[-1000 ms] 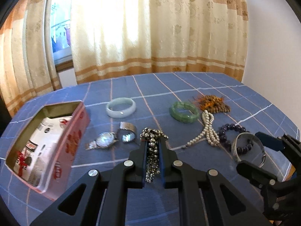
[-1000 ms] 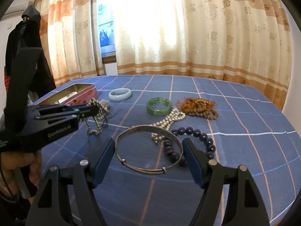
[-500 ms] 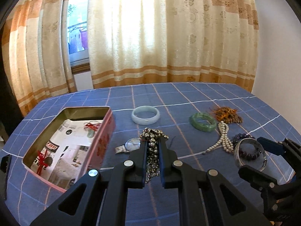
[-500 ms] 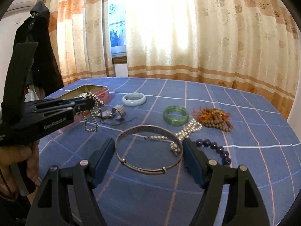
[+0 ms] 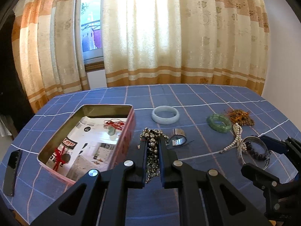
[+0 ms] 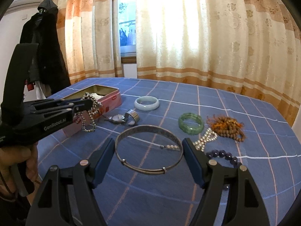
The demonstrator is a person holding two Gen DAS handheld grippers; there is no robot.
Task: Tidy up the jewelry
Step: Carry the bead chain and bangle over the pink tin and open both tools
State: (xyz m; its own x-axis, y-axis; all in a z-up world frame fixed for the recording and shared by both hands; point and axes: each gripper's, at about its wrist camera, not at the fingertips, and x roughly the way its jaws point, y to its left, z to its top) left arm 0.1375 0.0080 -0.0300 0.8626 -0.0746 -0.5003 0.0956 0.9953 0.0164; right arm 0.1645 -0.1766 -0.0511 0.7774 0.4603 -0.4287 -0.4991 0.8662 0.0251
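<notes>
Blue checked tablecloth point(image 6: 244, 179), thin silver bangle point(image 6: 148, 146)

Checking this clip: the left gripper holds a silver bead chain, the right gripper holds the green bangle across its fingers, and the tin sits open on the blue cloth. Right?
Not quite. The right gripper holds a thin silver bangle, not the green bangle, which lies on the blue cloth; the right wrist view shows it. The rest stands: the left gripper holds the silver bead chain, and the tin sits open.
</notes>
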